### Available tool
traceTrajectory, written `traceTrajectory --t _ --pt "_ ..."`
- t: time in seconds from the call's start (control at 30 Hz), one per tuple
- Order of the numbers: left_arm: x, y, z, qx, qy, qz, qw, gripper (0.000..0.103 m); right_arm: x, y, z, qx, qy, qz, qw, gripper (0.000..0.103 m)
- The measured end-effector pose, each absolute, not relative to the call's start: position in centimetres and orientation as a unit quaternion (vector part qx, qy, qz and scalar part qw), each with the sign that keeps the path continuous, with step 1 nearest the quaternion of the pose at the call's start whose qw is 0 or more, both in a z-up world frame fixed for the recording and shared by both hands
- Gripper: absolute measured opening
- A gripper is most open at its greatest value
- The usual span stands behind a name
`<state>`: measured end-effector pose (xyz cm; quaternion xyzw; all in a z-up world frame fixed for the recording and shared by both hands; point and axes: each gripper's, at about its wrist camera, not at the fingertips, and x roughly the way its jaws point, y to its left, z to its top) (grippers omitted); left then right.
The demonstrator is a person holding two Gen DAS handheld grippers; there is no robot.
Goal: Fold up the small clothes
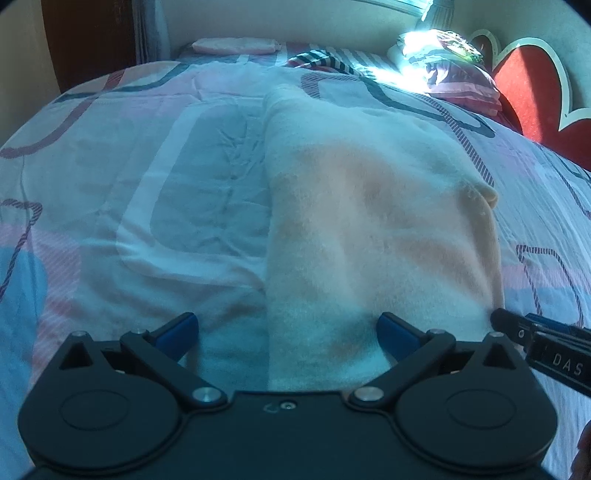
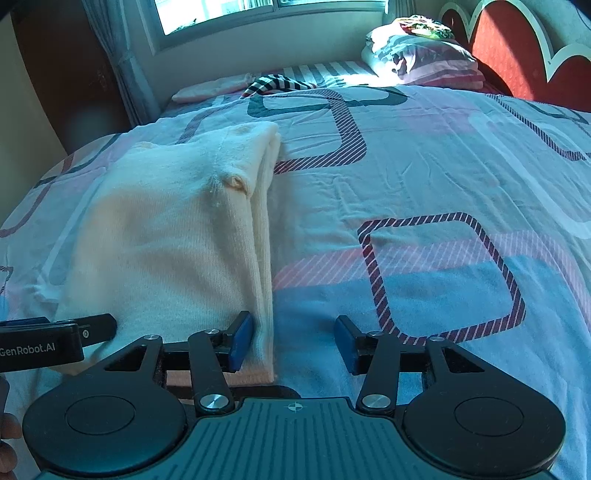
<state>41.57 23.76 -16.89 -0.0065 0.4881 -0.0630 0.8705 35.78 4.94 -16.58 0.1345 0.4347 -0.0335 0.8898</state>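
A cream knitted garment (image 1: pixel 369 206) lies folded lengthwise into a long strip on the patterned bedspread (image 1: pixel 147 177); it also shows in the right wrist view (image 2: pixel 177 229). My left gripper (image 1: pixel 288 328) is open, its blue pads astride the garment's near left edge, holding nothing. My right gripper (image 2: pixel 293 343) is open, its left pad against the garment's near right edge and its right pad over the bedspread (image 2: pixel 443 177). Each gripper's tip shows in the other's view, at the garment's near end.
A striped cloth (image 2: pixel 277 83) and a pink folded item (image 2: pixel 210 88) lie at the bed's far end. Pillows and bedding (image 2: pixel 421 48) are piled by the red headboard (image 2: pixel 517 48) on the right. A window (image 2: pixel 258 11) and curtain stand beyond the bed.
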Motion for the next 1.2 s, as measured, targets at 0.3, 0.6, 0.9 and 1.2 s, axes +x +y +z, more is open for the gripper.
traceTrajectory --t 0.3,0.6,0.9,1.2 --pt "41.4 23.5 -15.9 0.032 0.464 -0.042 0.884 0.101 36.5 4.3 -15.6 0.141 0.445 -0.031 0.884 0.053" --pt "43.8 22.1 -11.6 0.059 0.406 -0.044 0.911 0.097 41.4 5.4 -11.3 0.142 0.374 -0.031 0.916 0.053" --pt "50.7 22.6 -15.1 0.013 0.468 -0.040 0.883 0.101 46.8 6.1 -14.7 0.095 0.414 -0.061 0.903 0.053" --pt "49.0 22.2 -14.8 0.046 0.464 -0.046 0.883 0.099 44.2 5.1 -13.4 0.130 0.401 -0.052 0.905 0.066"
